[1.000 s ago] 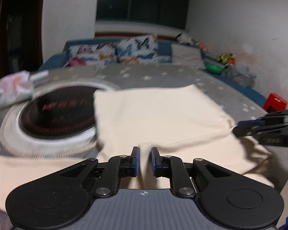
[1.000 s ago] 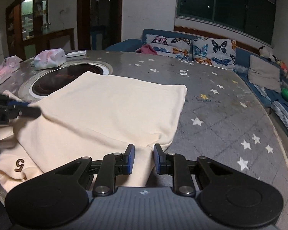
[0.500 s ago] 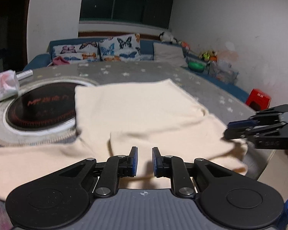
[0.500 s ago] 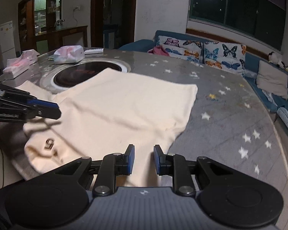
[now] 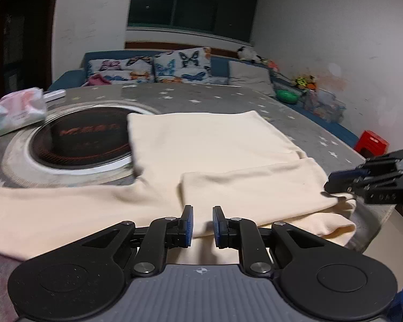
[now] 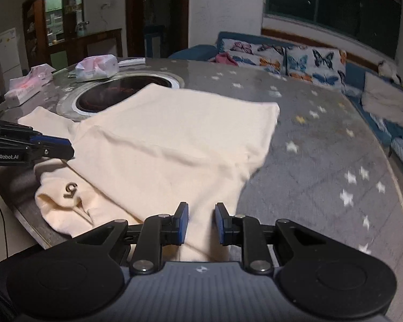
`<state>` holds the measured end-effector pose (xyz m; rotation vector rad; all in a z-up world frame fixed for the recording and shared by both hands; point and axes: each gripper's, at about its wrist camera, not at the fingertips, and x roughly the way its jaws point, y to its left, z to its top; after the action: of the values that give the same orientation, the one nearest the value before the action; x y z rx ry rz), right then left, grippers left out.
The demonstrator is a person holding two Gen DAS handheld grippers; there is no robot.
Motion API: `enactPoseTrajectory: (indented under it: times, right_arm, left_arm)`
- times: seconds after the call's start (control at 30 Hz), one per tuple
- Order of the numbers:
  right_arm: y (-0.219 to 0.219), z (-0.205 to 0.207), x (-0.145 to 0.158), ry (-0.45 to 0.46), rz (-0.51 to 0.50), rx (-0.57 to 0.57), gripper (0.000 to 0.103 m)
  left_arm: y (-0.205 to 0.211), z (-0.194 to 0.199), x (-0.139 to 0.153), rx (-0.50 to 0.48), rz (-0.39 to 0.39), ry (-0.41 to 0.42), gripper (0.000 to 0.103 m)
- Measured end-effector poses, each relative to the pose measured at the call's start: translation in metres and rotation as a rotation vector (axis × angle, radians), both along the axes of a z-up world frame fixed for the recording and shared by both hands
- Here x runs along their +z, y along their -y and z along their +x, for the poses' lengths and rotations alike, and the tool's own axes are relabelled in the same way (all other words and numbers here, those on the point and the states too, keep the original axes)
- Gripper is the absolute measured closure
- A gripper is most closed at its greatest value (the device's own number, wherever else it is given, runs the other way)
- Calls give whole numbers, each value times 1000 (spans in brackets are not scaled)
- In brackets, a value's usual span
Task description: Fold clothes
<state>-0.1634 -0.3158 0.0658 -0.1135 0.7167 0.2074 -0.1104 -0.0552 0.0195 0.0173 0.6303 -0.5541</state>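
Observation:
A cream garment [image 5: 215, 145] lies spread on the grey starred table [image 6: 322, 174]. One sleeve [image 5: 255, 187] is folded across its near part, and the other sleeve [image 5: 53, 206] stretches off to the left. A small dark number mark [image 6: 71, 189] shows near the table's front edge. My left gripper [image 5: 202, 225] hovers just over the cloth, jaws a narrow gap apart, nothing pinched; it also shows in the right wrist view [image 6: 68, 149]. My right gripper [image 6: 201, 225] stands over the garment's right end with the same narrow gap, and the cloth runs flat beneath it. In the left wrist view the right gripper [image 5: 330, 185] sits just above the cloth's edge.
A round black induction hob [image 5: 80, 139] is set into the table, partly under the garment. Tissue packs [image 6: 96, 67] [image 6: 27, 86] lie at the far left. The table's front edge [image 6: 27, 214] is close. A sofa with butterfly cushions [image 5: 174, 67] and a red stool [image 5: 370, 142] stand beyond.
A second ago my left gripper pinched a raised fold of cloth; it has let go and the sleeve now lies flat across the garment. Both grippers have drawn slightly back.

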Motion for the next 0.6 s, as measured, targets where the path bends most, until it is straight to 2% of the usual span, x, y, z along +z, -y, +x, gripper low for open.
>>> enactPoseTrajectory:
  times: [0.2,0.3,0.43,0.6]
  right_arm:
    - [-16,26,10,17,-20,59,83]
    - [-27,45,8,-3,-2,88,83]
    - [-44,64,0,-36,10,119,83]
    - [-74,73,-4,-37,-4,195,84]
  left_arm:
    - [-25,-3,4,79,-19,0,86]
    - [-39,-3,8,129,-19,7,86]
    - [-65,-1,10,223,-17,6,84]
    - [-96,0,11,352,-12,5,78]
